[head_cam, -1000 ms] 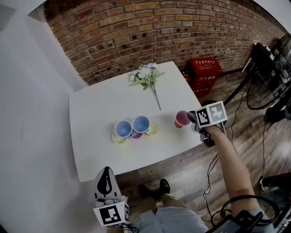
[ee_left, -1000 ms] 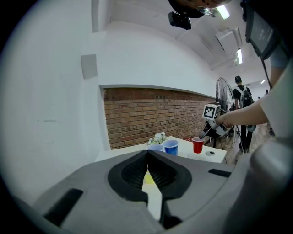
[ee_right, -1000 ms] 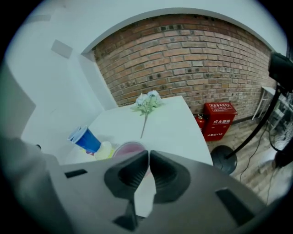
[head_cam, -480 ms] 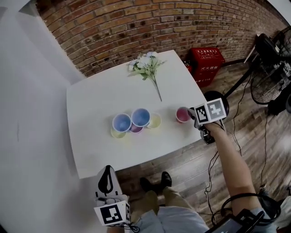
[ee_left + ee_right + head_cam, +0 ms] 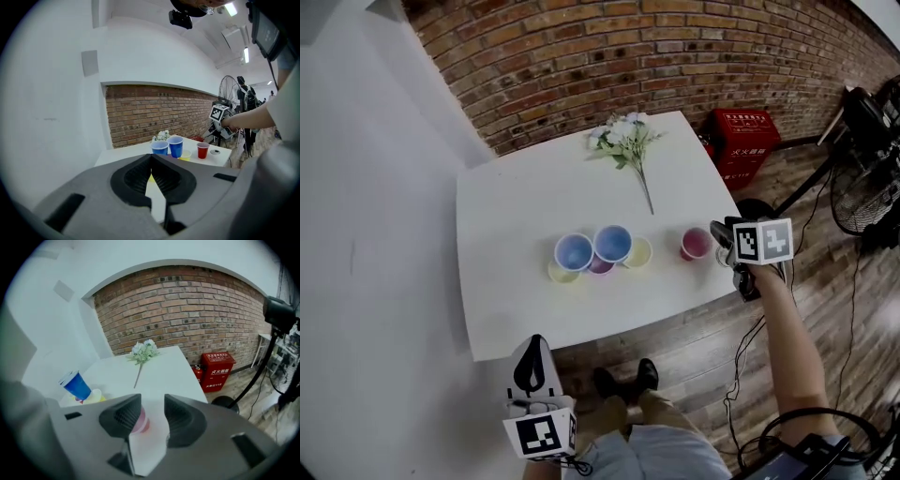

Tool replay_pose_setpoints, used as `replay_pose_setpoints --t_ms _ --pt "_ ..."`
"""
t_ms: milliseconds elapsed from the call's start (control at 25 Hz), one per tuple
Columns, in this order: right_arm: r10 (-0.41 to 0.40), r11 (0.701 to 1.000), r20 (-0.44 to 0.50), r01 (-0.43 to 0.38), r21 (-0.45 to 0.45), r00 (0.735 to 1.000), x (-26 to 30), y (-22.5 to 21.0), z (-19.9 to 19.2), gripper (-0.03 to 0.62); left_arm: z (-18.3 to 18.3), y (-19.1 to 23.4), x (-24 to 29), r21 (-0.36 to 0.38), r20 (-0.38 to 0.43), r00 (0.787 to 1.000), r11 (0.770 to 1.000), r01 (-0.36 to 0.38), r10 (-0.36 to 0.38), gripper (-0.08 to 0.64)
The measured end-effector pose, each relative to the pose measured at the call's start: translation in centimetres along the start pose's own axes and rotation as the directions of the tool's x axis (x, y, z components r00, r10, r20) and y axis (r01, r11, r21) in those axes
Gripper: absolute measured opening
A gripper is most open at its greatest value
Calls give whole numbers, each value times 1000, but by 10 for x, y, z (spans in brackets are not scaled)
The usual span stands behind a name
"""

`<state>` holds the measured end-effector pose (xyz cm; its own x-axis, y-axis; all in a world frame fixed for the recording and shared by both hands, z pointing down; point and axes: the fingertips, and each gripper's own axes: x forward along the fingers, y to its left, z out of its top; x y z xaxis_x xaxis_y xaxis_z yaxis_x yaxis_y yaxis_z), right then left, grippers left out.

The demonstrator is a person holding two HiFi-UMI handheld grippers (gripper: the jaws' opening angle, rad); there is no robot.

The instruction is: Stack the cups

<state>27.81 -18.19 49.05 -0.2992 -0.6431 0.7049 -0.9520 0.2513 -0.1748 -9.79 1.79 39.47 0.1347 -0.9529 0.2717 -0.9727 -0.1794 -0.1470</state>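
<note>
A red cup (image 5: pixel 696 244) stands upright near the table's right edge, apart from the others. My right gripper (image 5: pixel 718 234) is just to its right. In the right gripper view its jaws (image 5: pixel 152 404) have just been opening and now stand open. The red cup (image 5: pixel 140 420) shows low between them, close to the left finger, and no pad presses on it. Two blue cups (image 5: pixel 574 251) (image 5: pixel 612 244) stand in a cluster with yellow cups (image 5: pixel 639 251) and a purple one at mid-table. My left gripper (image 5: pixel 531 352) is shut and empty, off the table's near edge.
The white table (image 5: pixel 525 206) stands before a brick wall. A flower sprig (image 5: pixel 625 141) lies at its far side. A small round disc (image 5: pixel 215 152) sits by the right edge. A red box (image 5: pixel 742 141) and a fan (image 5: pixel 862 187) are on the wooden floor to the right.
The right gripper's jaws have come apart at the red cup, which stays standing in the same spot by the right edge. The left gripper has not moved.
</note>
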Motion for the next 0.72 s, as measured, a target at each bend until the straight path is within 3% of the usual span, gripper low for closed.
replay_pose_setpoints --t_ms 160,320,440,560,720 --pt "-3 1000 105 4 -8 995 -25 8 18 114 7 5 -1 -1 17 1000 1000 -9 9 9" --pt "80 996 178 -70 -62 981 -46 59 8 27 14 13 -4 -7 33 999 1000 -17 18 9" --pt "125 988 119 -112 -110 985 -33 98 -30 6 16 17 -7 -13 44 999 1000 -25 25 9" --pt "128 987 37 -124 -98 991 -2 117 -70 6 17 20 -9 -8 45 999 1000 -29 29 9" --pt "126 989 21 -124 -81 992 30 131 -83 6 12 23 -12 -5 30 999 999 -35 35 9"
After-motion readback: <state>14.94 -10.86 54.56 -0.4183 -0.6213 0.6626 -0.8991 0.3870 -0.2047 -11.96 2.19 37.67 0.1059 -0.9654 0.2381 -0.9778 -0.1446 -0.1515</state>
